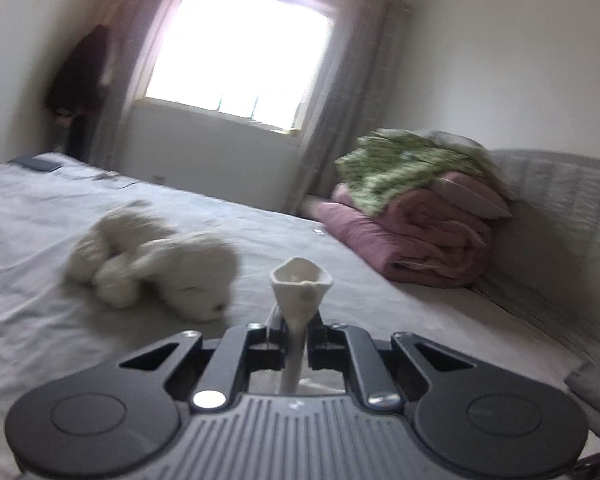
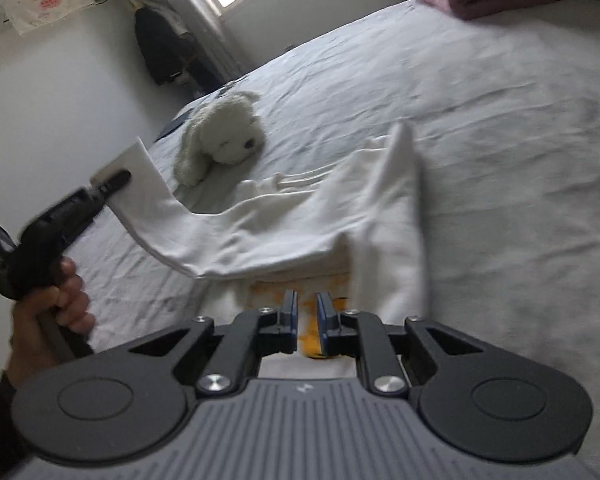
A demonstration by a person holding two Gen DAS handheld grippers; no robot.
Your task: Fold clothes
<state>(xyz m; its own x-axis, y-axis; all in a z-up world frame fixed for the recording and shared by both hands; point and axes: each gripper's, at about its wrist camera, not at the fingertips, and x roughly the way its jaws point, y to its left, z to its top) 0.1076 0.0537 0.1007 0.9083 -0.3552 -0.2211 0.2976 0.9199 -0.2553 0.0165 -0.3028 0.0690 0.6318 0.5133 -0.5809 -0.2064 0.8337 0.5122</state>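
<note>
White cotton garment [image 2: 284,236]: light, limp, drapes; take by hems. Left gripper [image 2: 116,182] clamped on one edge; right gripper [image 2: 307,312] narrowly parted, empty

left wrist view low over bed [image 1: 40,216] facing window [image 1: 236,44], right wrist view angled down, both sharing plush dog [image 1: 156,256]

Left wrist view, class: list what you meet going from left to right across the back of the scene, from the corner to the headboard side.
Dark clothing hanging in the corner → bright window → grey curtain → green patterned cloth on folded pink bedding.
</note>
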